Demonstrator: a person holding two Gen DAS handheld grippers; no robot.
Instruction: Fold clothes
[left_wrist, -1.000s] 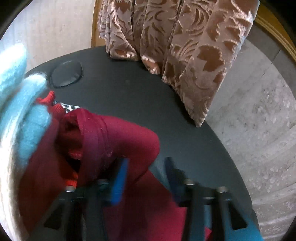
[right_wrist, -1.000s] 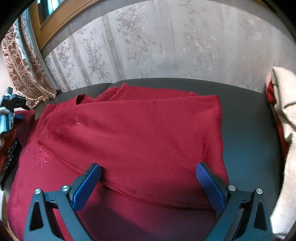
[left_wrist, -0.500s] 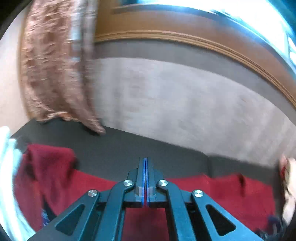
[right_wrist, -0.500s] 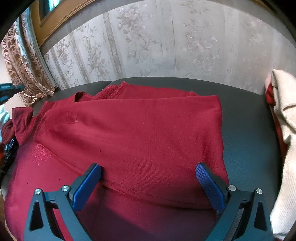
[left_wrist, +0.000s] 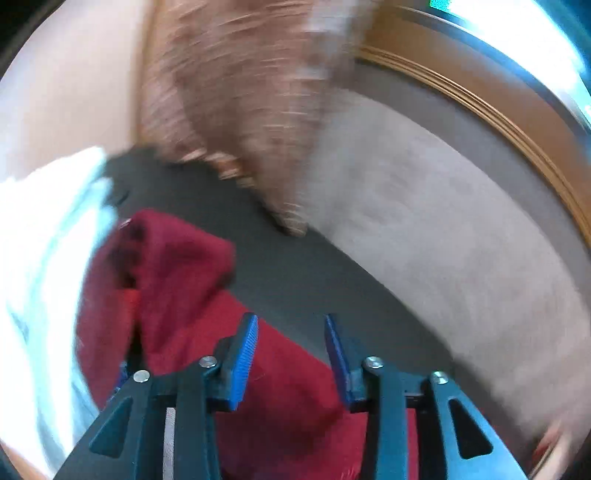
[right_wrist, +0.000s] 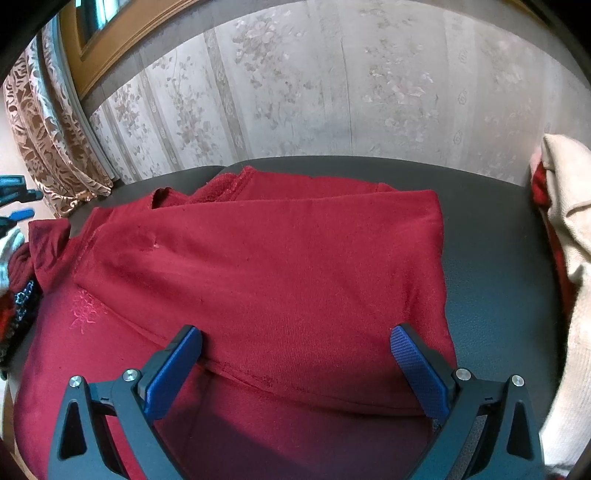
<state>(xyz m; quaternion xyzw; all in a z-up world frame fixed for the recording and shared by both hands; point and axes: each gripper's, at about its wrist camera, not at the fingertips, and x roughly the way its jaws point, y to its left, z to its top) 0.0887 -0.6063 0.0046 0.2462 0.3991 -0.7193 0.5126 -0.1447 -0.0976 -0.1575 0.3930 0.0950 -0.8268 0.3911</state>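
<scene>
The dark red, soft knit garment (right_wrist: 266, 280) lies on the dark bench (right_wrist: 498, 258), one flap already doubled over, so folding looks midway. The right gripper (right_wrist: 295, 354) hovers spread over the hem; the left gripper (left_wrist: 290, 350), jaws apart and empty, probably nears the bunched sleeve (left_wrist: 173, 258) amid blur.

bare table (right_wrist: 495, 280) right of red garment (right_wrist: 280, 280), cream clothes (right_wrist: 565, 236) beyond
</scene>
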